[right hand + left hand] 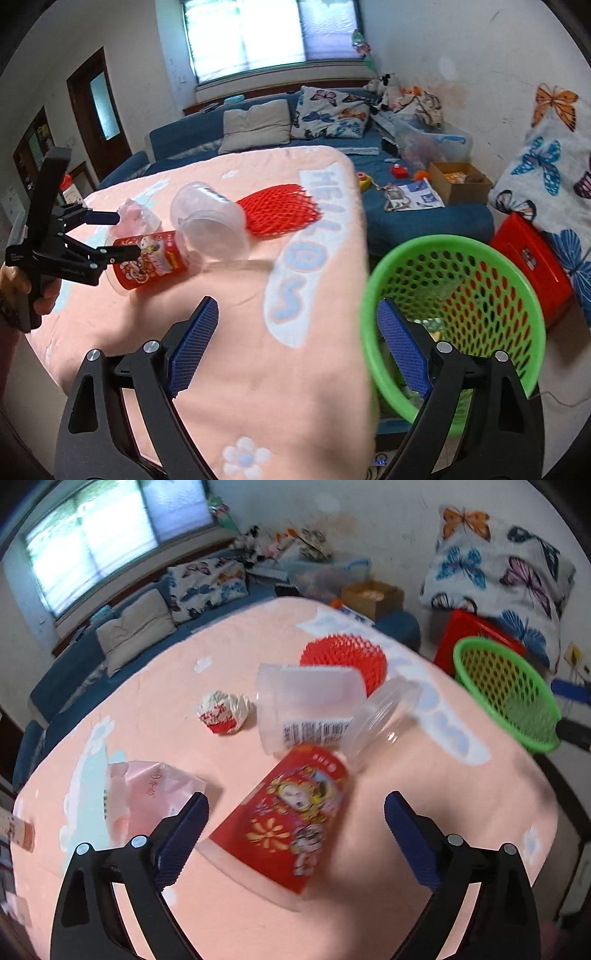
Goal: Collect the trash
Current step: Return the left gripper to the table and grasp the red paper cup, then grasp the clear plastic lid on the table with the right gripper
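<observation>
Left gripper (pixel 295 834) jaws spread wide, nothing clamped, straddling red printed paper cup (pixel 291 819) lying on side on pink blanket-covered table (pixel 424 794); width likely set to clear cup body before squeeze. Right gripper (pixel 297 345) also wide, empty, beside green perforated plastic basket (pixel 458 321) past table edge, apparently ready to steady bin. Clear plastic cup (pixel 306 705), crumpled white-red paper ball (pixel 223 714), pink plastic bag (pixel 147 797), red foam net sleeve (pixel 343 657) all uncollected on table.
</observation>
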### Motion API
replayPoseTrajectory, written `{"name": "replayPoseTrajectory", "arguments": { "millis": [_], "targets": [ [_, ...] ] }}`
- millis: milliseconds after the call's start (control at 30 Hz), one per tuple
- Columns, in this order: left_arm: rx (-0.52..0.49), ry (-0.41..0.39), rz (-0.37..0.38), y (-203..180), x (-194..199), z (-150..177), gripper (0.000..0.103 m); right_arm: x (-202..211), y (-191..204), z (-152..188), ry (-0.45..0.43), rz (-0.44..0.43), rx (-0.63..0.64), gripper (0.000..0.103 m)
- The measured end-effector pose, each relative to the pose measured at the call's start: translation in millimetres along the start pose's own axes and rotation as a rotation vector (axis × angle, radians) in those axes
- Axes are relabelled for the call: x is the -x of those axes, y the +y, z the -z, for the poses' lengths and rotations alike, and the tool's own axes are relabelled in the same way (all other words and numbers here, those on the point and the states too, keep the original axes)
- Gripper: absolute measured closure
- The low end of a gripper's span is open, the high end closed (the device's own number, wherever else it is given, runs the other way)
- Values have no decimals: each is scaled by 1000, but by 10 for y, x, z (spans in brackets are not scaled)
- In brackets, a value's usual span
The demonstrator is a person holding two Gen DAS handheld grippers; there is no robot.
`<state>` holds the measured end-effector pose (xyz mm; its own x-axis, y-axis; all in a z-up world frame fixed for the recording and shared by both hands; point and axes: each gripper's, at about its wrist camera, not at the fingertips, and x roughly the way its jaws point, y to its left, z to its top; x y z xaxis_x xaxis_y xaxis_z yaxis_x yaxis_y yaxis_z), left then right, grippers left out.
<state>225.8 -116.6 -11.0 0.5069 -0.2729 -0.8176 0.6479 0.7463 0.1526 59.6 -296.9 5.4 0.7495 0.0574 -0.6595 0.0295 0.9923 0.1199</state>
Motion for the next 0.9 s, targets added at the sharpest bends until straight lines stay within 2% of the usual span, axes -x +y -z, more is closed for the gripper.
{"name": "replayPoseTrajectory", "arguments": {
  "millis": [67,167,367,667,900],
  "targets": [
    [-22,19,-11,46,-43,12,9,-70,79,-40,13,-10,1,15],
    [-62,54,27,120,-131,12,8,-156,187,-78,21,-17,1,15],
    [-151,136,42,129,-379,31,8,-290,346,-120,34,-33,4,15],
    [-216,178,46,95,-580,29,8,-469,456,-161,59,-37,13,15],
    [-215,190,55,78,-701,102,9,-594,474,-164,73,-47,2,15]
  ]
}}
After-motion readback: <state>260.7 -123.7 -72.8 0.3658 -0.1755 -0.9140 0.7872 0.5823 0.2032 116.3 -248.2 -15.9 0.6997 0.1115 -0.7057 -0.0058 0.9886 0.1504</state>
